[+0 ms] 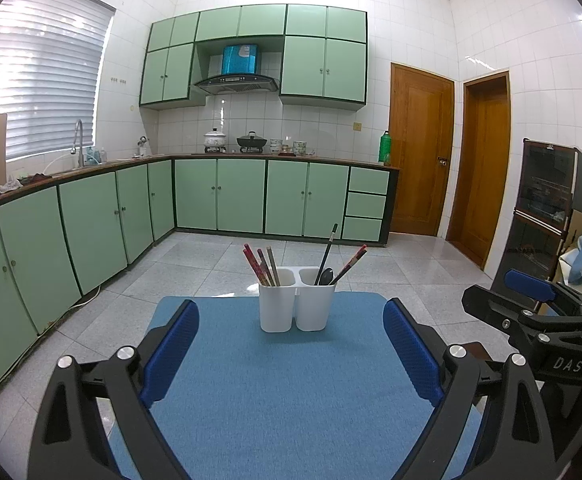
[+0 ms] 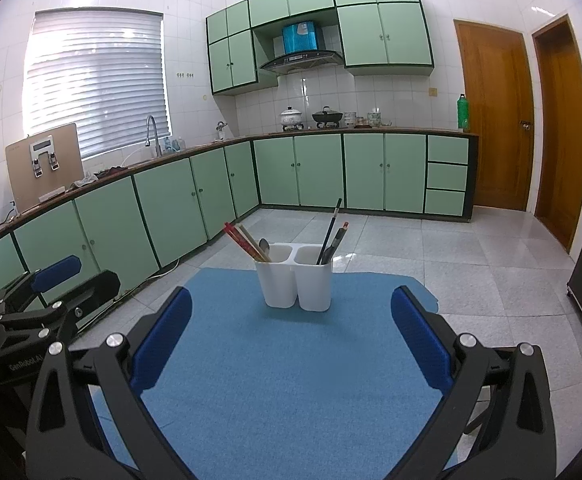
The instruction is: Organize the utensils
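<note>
White tiled walls are lined with pale green cabinets (image 1: 219,196), a bright blinded window (image 2: 99,80) is set above the counter (image 2: 195,152), and two wooden doors (image 1: 421,148) are seen beyond grey floor tiles (image 2: 451,256).

1. Pretty bright overall; daylight pours through the window blinds (image 2: 99,80), which blow out nearly white in both views.
2. The white wall tiles (image 1: 531,40) catch glare streaks, and the glossy floor (image 2: 431,248) mirrors the cabinets and door a bit.
3. Shadows are soft; the white utensil holder (image 2: 297,284) casts a faint one on the blue mat (image 2: 291,360) toward the camera side.
4. Heavy fisheye warp; the cabinets (image 1: 31,248) and countertop bow hard toward the edges, and black vignette eats the corners.
5. Focus is decent mid-frame; the near fingers (image 1: 171,356) look sharp enough, with slight softness at the far rim.
</note>
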Motion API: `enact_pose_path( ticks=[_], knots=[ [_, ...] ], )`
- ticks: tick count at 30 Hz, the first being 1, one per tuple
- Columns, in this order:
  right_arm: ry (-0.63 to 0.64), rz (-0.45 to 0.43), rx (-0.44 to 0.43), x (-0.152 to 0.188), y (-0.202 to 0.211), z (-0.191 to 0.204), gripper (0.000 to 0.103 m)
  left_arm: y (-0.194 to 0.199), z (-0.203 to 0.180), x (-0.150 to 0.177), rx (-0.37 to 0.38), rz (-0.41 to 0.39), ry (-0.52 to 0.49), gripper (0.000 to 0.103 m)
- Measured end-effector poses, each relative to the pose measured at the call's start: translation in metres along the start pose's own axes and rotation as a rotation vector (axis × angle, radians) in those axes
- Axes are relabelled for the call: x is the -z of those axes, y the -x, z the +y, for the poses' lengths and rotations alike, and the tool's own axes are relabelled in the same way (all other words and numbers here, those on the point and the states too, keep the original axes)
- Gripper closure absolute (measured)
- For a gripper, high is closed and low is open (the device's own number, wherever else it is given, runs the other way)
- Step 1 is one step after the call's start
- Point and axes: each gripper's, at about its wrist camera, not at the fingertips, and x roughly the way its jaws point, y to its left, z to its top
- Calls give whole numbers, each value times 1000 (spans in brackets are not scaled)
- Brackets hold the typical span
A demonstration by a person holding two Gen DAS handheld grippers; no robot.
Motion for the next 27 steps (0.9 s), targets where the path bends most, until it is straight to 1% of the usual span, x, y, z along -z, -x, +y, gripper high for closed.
enact_pose_path(
  ticks=[27],
  knots=[
    [-3,9,-8,4,-1,-4,6,-2,0,1,-1,12,7,12]
  ],
)
